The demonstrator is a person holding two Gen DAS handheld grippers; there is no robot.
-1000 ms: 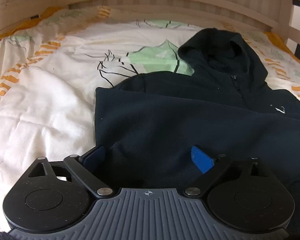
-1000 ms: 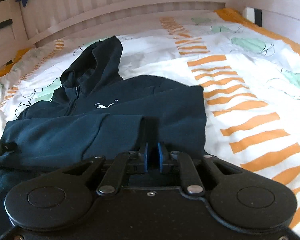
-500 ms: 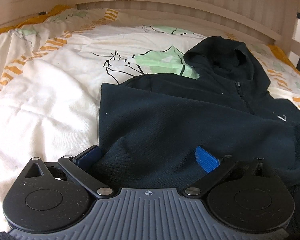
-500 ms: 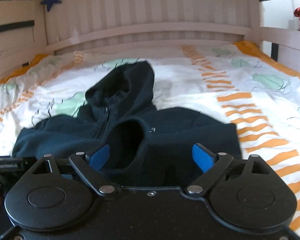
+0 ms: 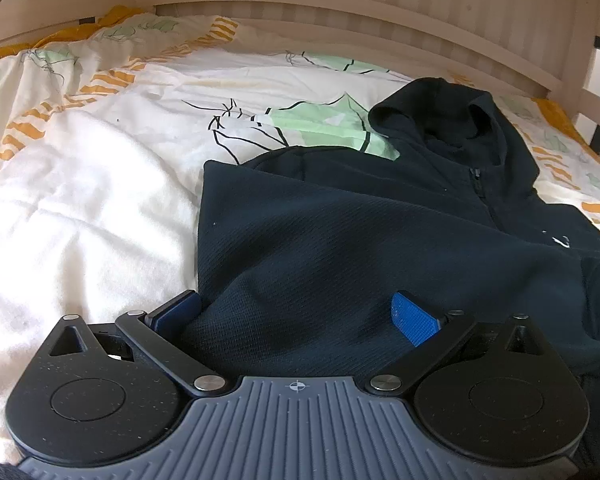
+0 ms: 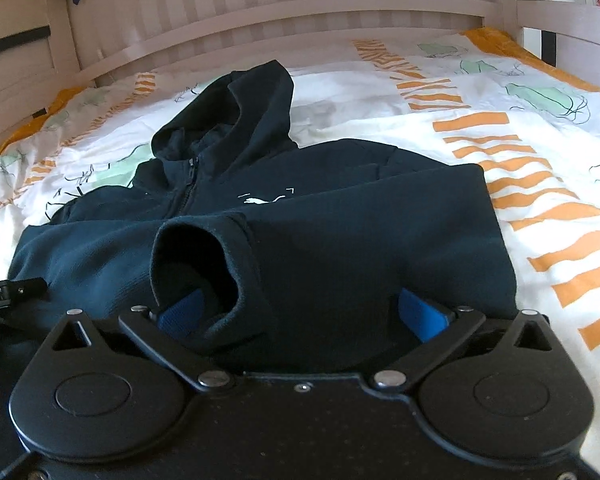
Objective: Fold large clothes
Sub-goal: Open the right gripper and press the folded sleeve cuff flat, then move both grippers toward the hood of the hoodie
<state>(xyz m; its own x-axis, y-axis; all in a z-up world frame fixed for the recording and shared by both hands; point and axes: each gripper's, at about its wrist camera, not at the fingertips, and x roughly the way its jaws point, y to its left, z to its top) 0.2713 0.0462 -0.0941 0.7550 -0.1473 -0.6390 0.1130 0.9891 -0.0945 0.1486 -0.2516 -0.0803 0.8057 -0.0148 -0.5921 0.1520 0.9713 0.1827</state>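
On the left side, the left gripper (image 5: 296, 312) sits low over the near edge of the dark hoodie (image 5: 340, 232), and its jaws are wide open with cloth lying between them but not pinched. The hoodie lies flat on the bed (image 5: 80, 208), on a white cover with orange stripes and green shapes, and its hood (image 5: 452, 120) points to the far wooden rail. More to the right, the right gripper (image 6: 304, 312) is over the near edge too, its jaws also spread wide and holding nothing, and a sleeve cuff (image 6: 204, 264) lies folded across the body just in front of it. I think the sleeves are already in, so the next fold is bottom up to the hood. To do it well, each gripper should pinch only the hem, at the same time, lift a little, and lay it down smooth and even. I count one hoodie, one hood, one cuff showing, one bed and two grippers
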